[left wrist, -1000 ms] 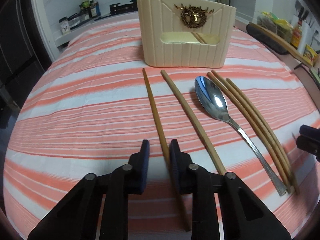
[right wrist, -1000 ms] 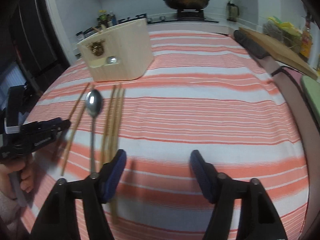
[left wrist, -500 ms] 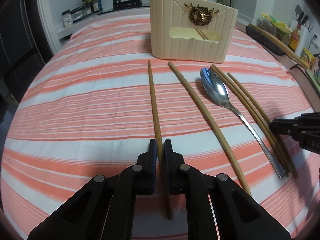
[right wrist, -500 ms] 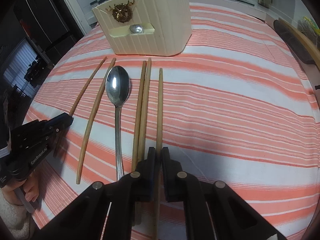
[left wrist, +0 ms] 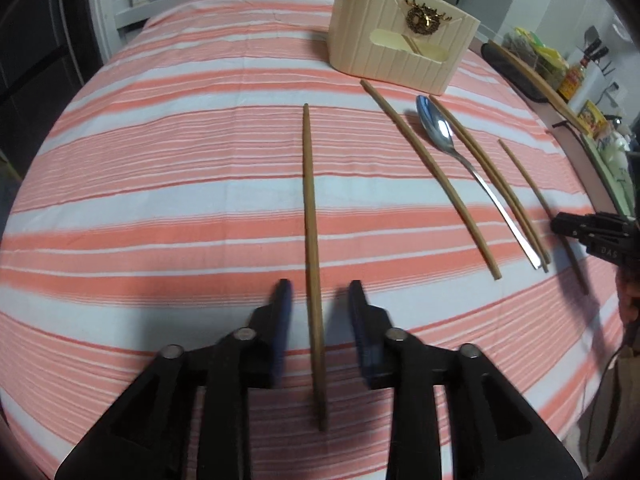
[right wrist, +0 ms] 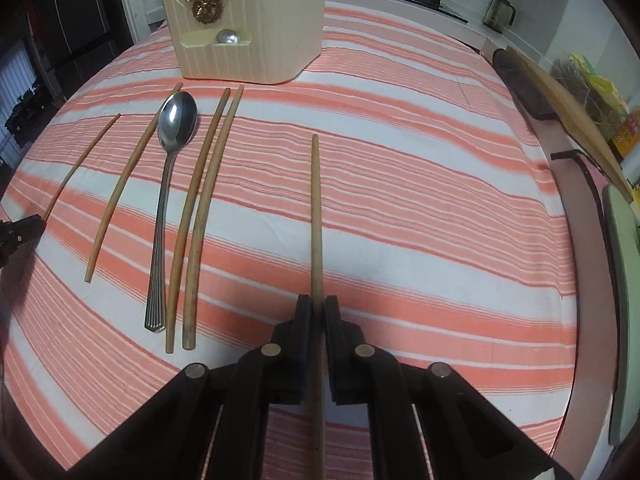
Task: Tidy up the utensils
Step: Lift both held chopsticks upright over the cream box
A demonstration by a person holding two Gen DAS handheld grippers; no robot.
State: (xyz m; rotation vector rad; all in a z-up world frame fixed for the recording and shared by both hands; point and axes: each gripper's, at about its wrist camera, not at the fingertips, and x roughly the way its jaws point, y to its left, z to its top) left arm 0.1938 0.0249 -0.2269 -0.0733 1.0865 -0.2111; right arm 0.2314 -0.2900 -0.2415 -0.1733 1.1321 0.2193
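On the striped orange-and-white tablecloth (left wrist: 160,184), the left gripper (left wrist: 318,300) sits with its jaws apart, one blue pad on either side of a wooden chopstick (left wrist: 310,216) without touching it. That chopstick runs near to far, almost straight along the gripper's own line, its far tip aimed at the far edge of the table and left of the cream utensil holder (left wrist: 396,46); its near end passes between the black arms. Whether it lies flat on the cloth or is slightly raised cannot be told from this view. To the right lie another chopstick (left wrist: 430,172), a steel spoon (left wrist: 440,132) with its bowl toward the holder, and a touching pair of chopsticks (left wrist: 490,178), all slanting from near right to far left toward the holder. At the right edge, the right gripper (left wrist: 592,232) is cut off by the frame and partly blurred. From the right wrist view, the right gripper (right wrist: 318,312) has its jaws pressed together on a single chopstick (right wrist: 316,216), whose long axis also runs near to far, tip pointing away, well right of the pair (right wrist: 200,216) and the spoon (right wrist: 176,120). Its near end is hidden under the gripper body. The holder (right wrist: 256,20) stands far left, with a rounded metal object dimly seen through its front window. The left gripper (right wrist: 18,232) barely enters at the left edge.
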